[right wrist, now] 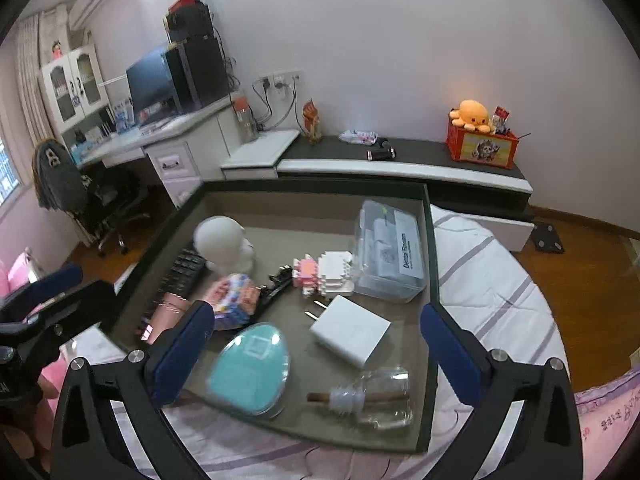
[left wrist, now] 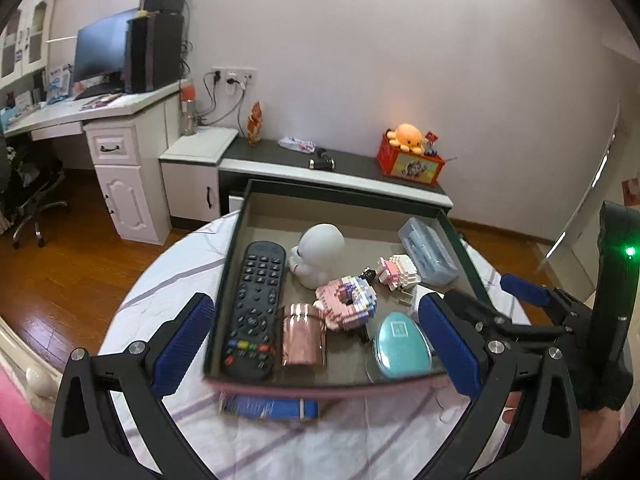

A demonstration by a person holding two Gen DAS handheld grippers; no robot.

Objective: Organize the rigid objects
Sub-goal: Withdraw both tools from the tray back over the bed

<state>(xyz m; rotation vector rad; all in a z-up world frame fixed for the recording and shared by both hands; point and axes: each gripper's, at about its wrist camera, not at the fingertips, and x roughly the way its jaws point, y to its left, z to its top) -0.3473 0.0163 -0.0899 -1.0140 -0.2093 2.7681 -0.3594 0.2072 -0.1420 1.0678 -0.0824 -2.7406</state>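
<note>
Meanwhile, both claws held wide apart and empty above a dark-rimmed tray (right wrist: 427, 240) on a striped tablecloth (right wrist: 496, 280). Ahead of the left gripper (left wrist: 320, 340), between its blue pads: a black remote (left wrist: 256, 312) laid lengthwise along the tray's left wall, a rose-gold metallic block (left wrist: 302, 336) just beside it, a pink brick model (left wrist: 348, 304) beyond. Between the spread fingers of the right gripper (right wrist: 316, 356): a teal egg-shaped case (right wrist: 250, 372), a white charger (right wrist: 352, 336), a clear bottle (right wrist: 376, 400) lying on its side. Farther off, a white astronaut figure (right wrist: 224, 248) and a clear plastic box (right wrist: 390, 252) against the far right wall. Left outside the tray, close under the left claw: a blue strap (left wrist: 268, 407), apparently not yet sorted. Most items seemingly gathered inside to keep them contained.
</note>
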